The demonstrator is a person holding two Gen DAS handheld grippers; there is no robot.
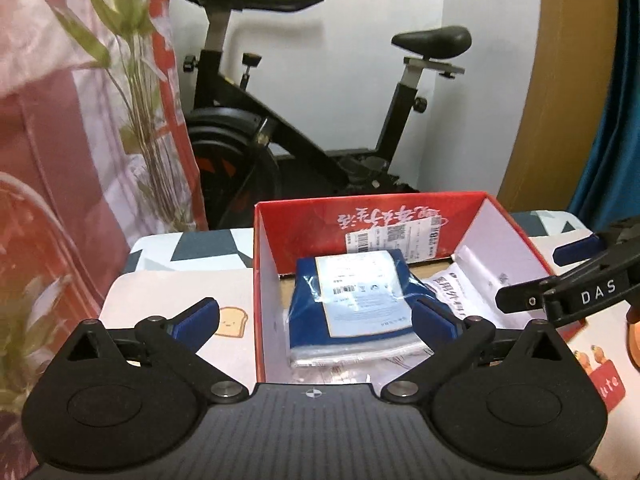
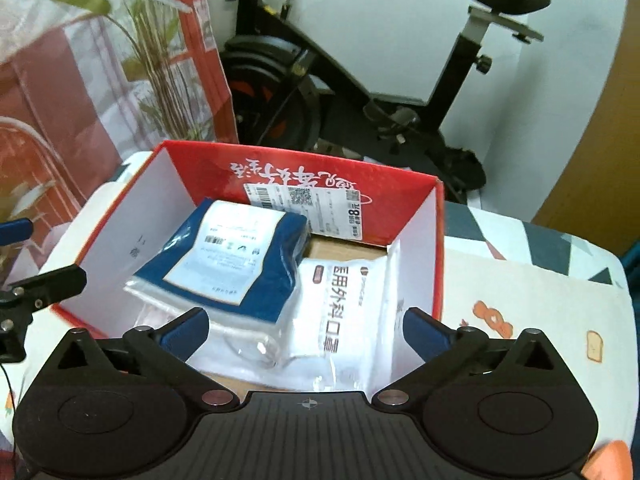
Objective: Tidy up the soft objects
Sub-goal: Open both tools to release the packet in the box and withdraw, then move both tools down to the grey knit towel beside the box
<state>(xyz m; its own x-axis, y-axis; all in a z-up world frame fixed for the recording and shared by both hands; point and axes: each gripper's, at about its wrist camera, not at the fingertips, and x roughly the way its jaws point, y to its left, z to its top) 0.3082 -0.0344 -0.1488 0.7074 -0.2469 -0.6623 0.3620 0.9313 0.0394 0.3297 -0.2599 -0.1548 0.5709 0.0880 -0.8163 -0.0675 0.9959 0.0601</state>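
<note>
A red cardboard box [image 1: 304, 216] [image 2: 200, 160] with white inner walls stands open on the table. Inside lies a blue packet [image 1: 360, 288] [image 2: 232, 256] with a white label, wrapped in clear plastic. Beside it rests a white mask pack [image 1: 448, 292] [image 2: 344, 312] with printed characters. My left gripper [image 1: 316, 316] hangs above the box's near side, open, with nothing pressed between its blue pads. My right gripper [image 2: 306, 328] also hovers over the box's near edge, open and empty. Each gripper shows at the edge of the other's view: the right gripper [image 1: 580, 264] and the left gripper [image 2: 24, 264].
A black exercise bike [image 1: 304, 120] [image 2: 360, 80] stands behind the table against a white wall. A potted plant [image 1: 140, 92] and a pink-and-red sheet fill the left. A cream mat [image 1: 180, 292] [image 2: 540, 320] with toast pictures lies under the box. A brown door [image 1: 568, 80] is at the right.
</note>
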